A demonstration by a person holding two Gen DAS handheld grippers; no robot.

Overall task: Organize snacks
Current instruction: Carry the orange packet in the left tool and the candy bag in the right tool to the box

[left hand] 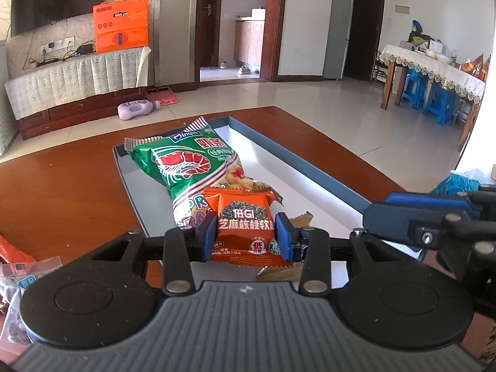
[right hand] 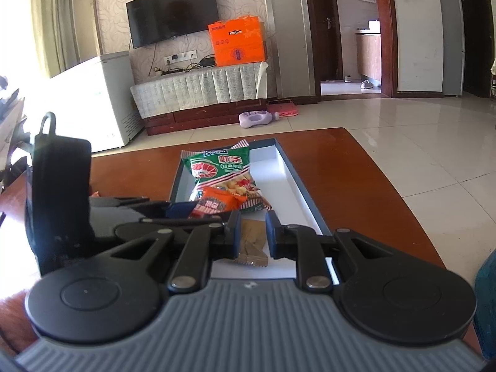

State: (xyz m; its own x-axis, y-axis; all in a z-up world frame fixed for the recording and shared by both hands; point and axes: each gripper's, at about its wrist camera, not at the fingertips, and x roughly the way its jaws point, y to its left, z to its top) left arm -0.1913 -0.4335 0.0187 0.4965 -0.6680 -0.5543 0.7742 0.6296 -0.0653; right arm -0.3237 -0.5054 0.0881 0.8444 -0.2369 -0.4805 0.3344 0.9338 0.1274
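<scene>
Left gripper [left hand: 245, 235]: being held level and low over the near end of the tray, fingers pointing toward the far wall. An orange sesame-walnut snack packet [left hand: 245, 228] is being pinched upright between its blue pads [left hand: 208, 235], one pad pressed against each side edge of the packet.

Right gripper [right hand: 253, 232]: being held just beside the left one, to its right, angled slightly downward over the tray's near end. Its jaws are being kept at a narrow gap with nothing between them; a brown wrapper [right hand: 251, 245] is being seen through the gap, lying flat on the tray floor below.

Tray [left hand: 297, 162]: a shallow rectangular box with a blue rim and white floor, being supported lengthwise on the wooden table [left hand: 68, 186].

Green prawn-cracker bag [left hand: 186, 167]: being kept inside the tray toward its far left part, lying flat, its near end hidden behind the held orange packet.

Loose snacks [left hand: 21, 266]: small wrapped pieces being left on the table outside the tray, at the left edge of the left wrist view; kinds cannot be told.

Surroundings: a wall-mounted television [right hand: 172, 20], an orange gift box [right hand: 237, 43] on a covered cabinet, a purple bottle [right hand: 259, 118] lying on the tiled floor, and a dining table with blue stools [left hand: 427, 96] are being seen beyond.
</scene>
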